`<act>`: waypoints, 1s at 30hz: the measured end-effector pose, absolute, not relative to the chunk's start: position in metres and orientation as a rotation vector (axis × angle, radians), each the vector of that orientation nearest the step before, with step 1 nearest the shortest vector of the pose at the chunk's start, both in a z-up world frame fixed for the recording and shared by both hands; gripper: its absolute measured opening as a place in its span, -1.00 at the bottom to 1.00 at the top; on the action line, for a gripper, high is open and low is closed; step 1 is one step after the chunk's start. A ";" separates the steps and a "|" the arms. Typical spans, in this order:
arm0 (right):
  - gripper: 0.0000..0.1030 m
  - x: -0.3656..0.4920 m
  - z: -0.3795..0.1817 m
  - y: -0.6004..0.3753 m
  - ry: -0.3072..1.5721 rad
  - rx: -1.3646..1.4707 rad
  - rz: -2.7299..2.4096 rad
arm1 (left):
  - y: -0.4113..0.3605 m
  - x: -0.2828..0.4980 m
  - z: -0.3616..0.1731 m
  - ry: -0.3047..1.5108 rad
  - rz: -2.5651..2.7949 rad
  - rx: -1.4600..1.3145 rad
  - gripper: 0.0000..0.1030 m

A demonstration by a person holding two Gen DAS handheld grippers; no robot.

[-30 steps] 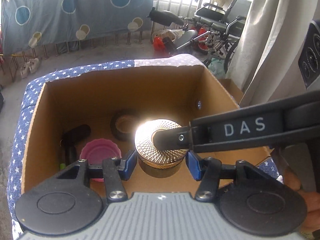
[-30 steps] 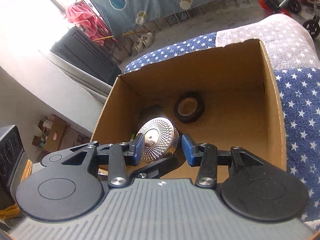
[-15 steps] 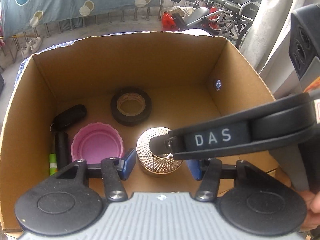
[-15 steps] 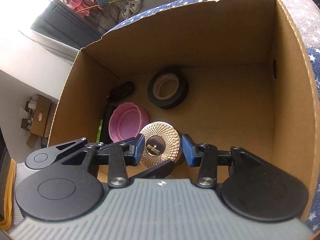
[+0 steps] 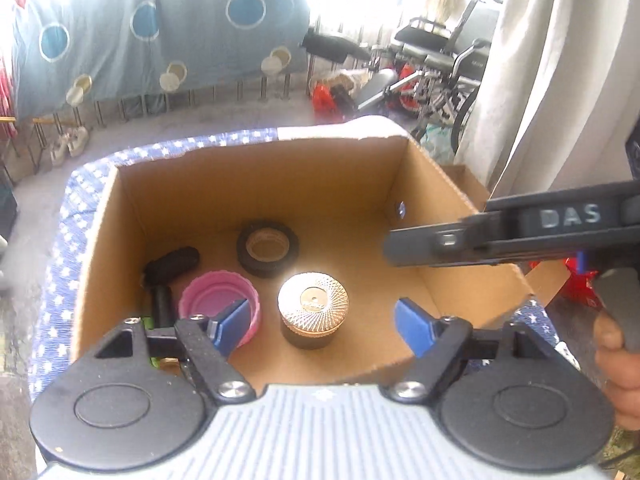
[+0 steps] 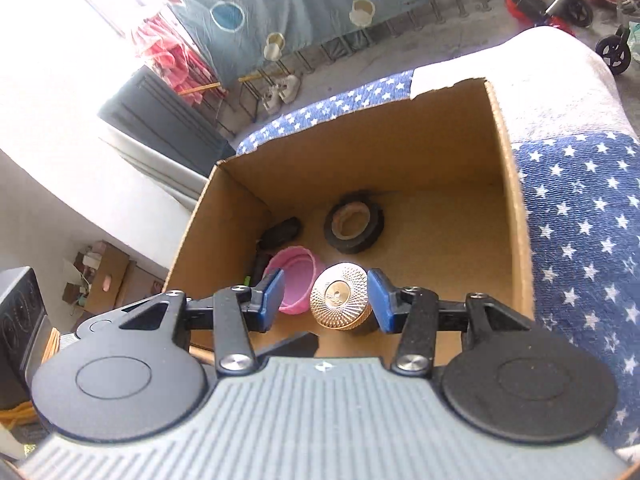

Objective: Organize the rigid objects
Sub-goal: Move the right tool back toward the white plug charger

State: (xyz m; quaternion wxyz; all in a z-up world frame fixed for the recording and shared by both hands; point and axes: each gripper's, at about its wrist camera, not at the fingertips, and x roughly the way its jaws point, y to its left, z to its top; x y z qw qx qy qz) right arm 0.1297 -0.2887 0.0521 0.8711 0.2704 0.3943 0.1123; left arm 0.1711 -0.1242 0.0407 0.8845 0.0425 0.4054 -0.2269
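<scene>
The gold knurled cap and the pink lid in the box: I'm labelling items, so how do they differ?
The gold knurled cap is metallic with a cross-hatched top; the pink lid is plain plastic. The gold cap rests closed side up, while the pink lid lies open side up, showing its hollow. The pink lid looks wider and the gold cap taller. Both are round and sit side by side on the floor of the cardboard box.

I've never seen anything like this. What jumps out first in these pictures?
A shiny gold knurled lid glints on the floor of an open cardboard box, with a pink cap just left of it and a black tape roll behind. Blue-padded fingers of the left gripper stand wide open above the box's near edge.
</scene>
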 end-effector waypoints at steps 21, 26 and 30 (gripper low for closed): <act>-0.07 0.027 0.011 -0.225 0.813 0.774 0.307 | -0.077 0.043 0.026 0.746 -0.503 0.236 0.48; -0.09 0.051 -0.005 -0.214 0.858 0.773 0.280 | -0.093 0.053 0.002 0.745 -0.482 0.285 0.19; -0.11 0.072 -0.017 -0.213 0.883 0.787 0.262 | -0.101 0.063 -0.012 0.743 -0.462 0.293 -0.02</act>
